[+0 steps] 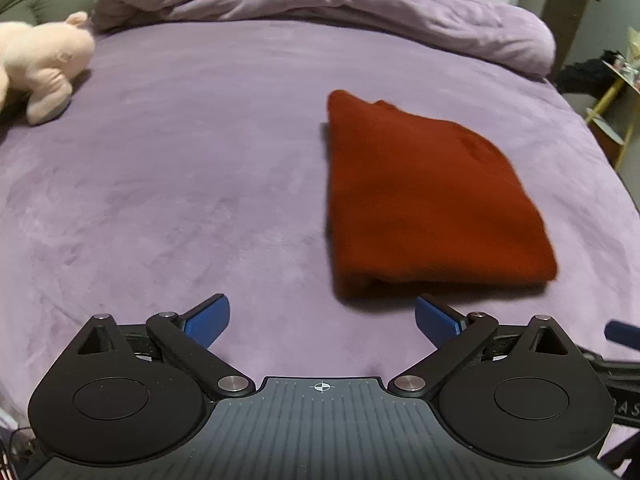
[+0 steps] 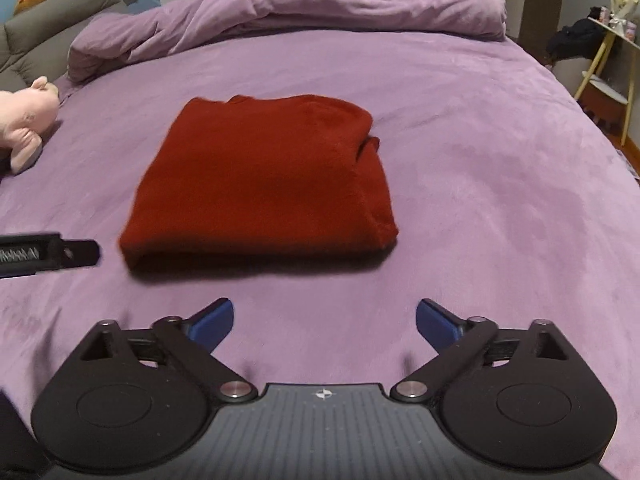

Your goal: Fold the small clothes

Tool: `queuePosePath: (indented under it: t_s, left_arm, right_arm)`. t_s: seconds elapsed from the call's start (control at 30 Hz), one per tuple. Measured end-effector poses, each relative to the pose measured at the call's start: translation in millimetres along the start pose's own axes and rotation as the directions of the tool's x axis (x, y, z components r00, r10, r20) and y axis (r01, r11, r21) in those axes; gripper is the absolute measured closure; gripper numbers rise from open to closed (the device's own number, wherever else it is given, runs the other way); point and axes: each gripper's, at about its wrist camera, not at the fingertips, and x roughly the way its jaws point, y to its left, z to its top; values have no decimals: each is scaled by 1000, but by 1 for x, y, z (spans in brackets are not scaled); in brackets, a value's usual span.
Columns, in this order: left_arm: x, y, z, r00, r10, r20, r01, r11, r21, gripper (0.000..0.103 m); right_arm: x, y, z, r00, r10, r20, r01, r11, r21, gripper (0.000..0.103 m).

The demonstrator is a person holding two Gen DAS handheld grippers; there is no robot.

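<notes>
A dark red garment [image 1: 424,200] lies folded into a thick rectangle on the purple bed cover [image 1: 180,184]. In the right wrist view the garment [image 2: 264,184] sits ahead of centre. My left gripper [image 1: 322,318] is open and empty, hovering just short of the garment's near left corner. My right gripper [image 2: 324,320] is open and empty, a little back from the garment's near edge. Part of the left gripper's body [image 2: 48,254] shows at the left of the right wrist view, beside the garment.
A pink plush toy [image 1: 40,68] lies at the far left of the bed, also in the right wrist view [image 2: 24,124]. A bunched purple duvet [image 2: 300,8] runs along the far side. A yellow side table [image 2: 608,64] stands off the bed's right edge.
</notes>
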Motion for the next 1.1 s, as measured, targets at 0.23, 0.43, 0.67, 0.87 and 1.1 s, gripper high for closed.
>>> queuePosePath:
  t_s: [0.23, 0.43, 0.67, 0.87, 1.1]
  left_arm:
    - [-20, -12, 1, 999, -18, 33, 15, 994, 105, 0]
    - [-21, -19, 7, 1000, 19, -16, -16, 989, 146, 0]
    - [-17, -23, 11, 993, 71, -90, -57, 987, 150, 0]
    - [-13, -23, 13, 990, 74, -120, -58, 990, 132, 0]
    - [-12, -21, 13, 988, 84, -131, -67, 990, 124, 0]
  right_arm:
    - [-11, 28, 16, 991, -90, -96, 81, 993, -91, 4]
    - [-15, 28, 27, 991, -85, -103, 80, 996, -50, 4]
    - [-14, 28, 36, 987, -108, -115, 105, 994, -27, 4]
    - [-11, 22, 39, 982, -116, -147, 118, 993, 2, 4]
    - [-12, 19, 39, 980, -119, -161, 124, 992, 17, 4]
